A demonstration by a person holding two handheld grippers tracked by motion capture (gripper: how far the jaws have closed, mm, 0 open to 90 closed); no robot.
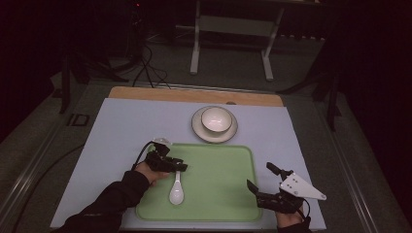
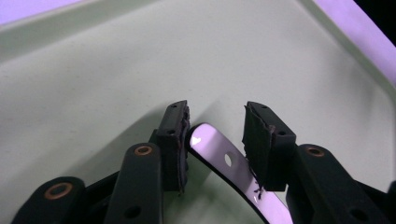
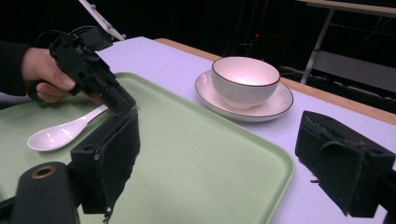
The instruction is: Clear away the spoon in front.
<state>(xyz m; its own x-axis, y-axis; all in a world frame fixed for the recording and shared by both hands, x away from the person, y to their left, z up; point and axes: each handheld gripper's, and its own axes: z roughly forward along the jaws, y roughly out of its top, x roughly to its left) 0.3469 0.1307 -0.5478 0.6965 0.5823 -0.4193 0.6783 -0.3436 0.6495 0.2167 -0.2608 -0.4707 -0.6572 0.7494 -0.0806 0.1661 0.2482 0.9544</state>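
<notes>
A white spoon [image 1: 176, 191] lies on the green tray [image 1: 218, 165], bowl end toward me. My left gripper [image 1: 180, 167] is at its handle end. In the left gripper view the jaws straddle the spoon handle [image 2: 219, 158]: the handle tip touches the left pad [image 2: 180, 135], and a gap remains toward the right pad. The gripper [image 2: 215, 123] is open. My right gripper [image 1: 259, 174] hovers wide open over the tray's right edge with nothing between its jaws. The right gripper view shows the spoon [image 3: 60, 133], the left gripper [image 3: 123, 105] and the hand holding it.
A white bowl [image 1: 216, 120] stands on a saucer [image 1: 197, 127] just beyond the tray's far edge, seen as bowl [image 3: 246, 81] from the right. The tray rests on a pale mat [image 1: 121, 126] over a wooden table. A metal stand [image 1: 233, 29] stands behind the table.
</notes>
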